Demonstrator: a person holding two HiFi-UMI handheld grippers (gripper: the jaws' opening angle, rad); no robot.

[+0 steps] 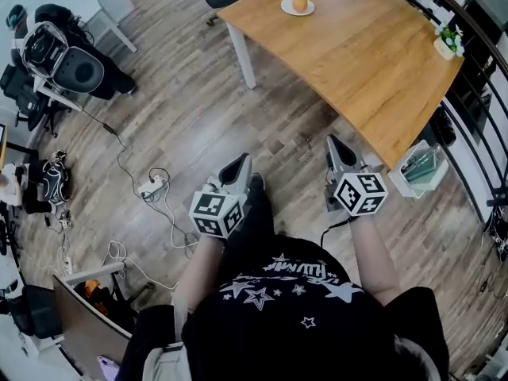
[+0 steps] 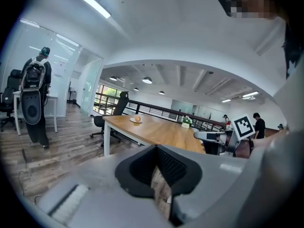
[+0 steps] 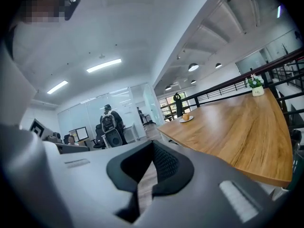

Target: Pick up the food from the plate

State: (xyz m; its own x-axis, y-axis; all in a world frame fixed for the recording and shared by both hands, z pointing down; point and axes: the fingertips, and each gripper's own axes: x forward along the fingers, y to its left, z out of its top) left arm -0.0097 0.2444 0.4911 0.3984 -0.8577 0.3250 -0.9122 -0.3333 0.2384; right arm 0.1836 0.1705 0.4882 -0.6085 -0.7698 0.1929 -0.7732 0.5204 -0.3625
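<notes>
An orange round piece of food (image 1: 300, 3) sits on a small white plate (image 1: 287, 8) at the far end of a wooden table (image 1: 373, 62). The person stands on the floor well short of that table and holds both grippers low in front of the body. My left gripper (image 1: 240, 163) is shut with nothing in it, and so is my right gripper (image 1: 336, 146), which is nearest the table's near corner. In the left gripper view the plate (image 2: 137, 120) shows far off beyond the shut jaws; in the right gripper view the food (image 3: 186, 117) is likewise distant.
A small potted plant (image 1: 447, 41) stands at the table's right edge. Cables and a power strip (image 1: 151, 187) lie on the wood floor to the left. Bags and a speaker (image 1: 67, 63) are at far left, a railing (image 1: 476, 94) at right, a bin (image 1: 419, 167) by the table corner.
</notes>
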